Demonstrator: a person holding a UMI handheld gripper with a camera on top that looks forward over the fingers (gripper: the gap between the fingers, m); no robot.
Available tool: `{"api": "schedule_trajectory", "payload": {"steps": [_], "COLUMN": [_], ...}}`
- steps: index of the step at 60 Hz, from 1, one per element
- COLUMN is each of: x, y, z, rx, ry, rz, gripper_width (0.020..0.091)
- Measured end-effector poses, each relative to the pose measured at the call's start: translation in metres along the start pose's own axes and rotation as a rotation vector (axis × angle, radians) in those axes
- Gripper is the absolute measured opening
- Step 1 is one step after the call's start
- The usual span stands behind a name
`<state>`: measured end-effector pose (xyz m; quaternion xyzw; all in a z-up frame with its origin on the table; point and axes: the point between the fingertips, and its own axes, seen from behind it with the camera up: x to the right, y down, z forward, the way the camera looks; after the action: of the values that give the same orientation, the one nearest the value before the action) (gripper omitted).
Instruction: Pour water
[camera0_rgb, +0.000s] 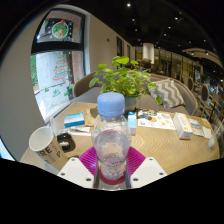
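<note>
A clear plastic water bottle (111, 140) with a light blue cap (111, 104) stands upright between my fingers, about half full. My gripper (112, 166) is shut on it, with the pink pads (89, 159) pressed against both sides of its lower body. A white mug (43, 146) with dark lettering stands to the left of the bottle on the wooden table (160, 142), a short way from my left finger. The bottle's base is hidden between the fingers.
A leafy potted plant (125, 78) stands beyond the bottle at the table's far side. A blue-and-white box (74, 120), a black object (66, 142), a small bottle (131, 122) and a white box (183, 124) lie around the table.
</note>
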<state>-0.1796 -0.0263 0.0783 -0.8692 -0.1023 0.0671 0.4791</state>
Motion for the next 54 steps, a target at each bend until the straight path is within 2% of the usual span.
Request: {"api": "schedule_trajectory", "payload": {"steps": [3, 4, 8, 11, 16, 20, 21, 26, 39, 54], "x": [0.002, 0.001, 0.0, 0.0, 0.003, 0.005, 0.005, 0.006, 0.003, -0.046], "y": [0.013, 0.007, 0.007, 0.009, 0.008, 0.016, 0.019, 0.025, -0.002, -0.001], "z": [0.003, 0.002, 0.001, 0.004, 0.001, 0.001, 0.0, -0.016, -0.115, -0.221], "rx": [-0.014, 0.022, 0.042, 0.044, 0.021, -0.029, -0.044, -0.099, -0.125, -0.157], "ry": [0.005, 0.003, 0.008, 0.017, 0.024, 0.028, 0.028, 0.038, 0.179, 0.207], "rz": [-0.015, -0.015, -0.034, -0.028, 0.003, 0.035, 0.04, 0.049, -0.002, 0.057], "gripper_width": [0.0373, 0.0371, 0.0394, 0.0448, 0.0517, 0.0592, 0.062, 0.0861, 0.085, 0.0855]}}
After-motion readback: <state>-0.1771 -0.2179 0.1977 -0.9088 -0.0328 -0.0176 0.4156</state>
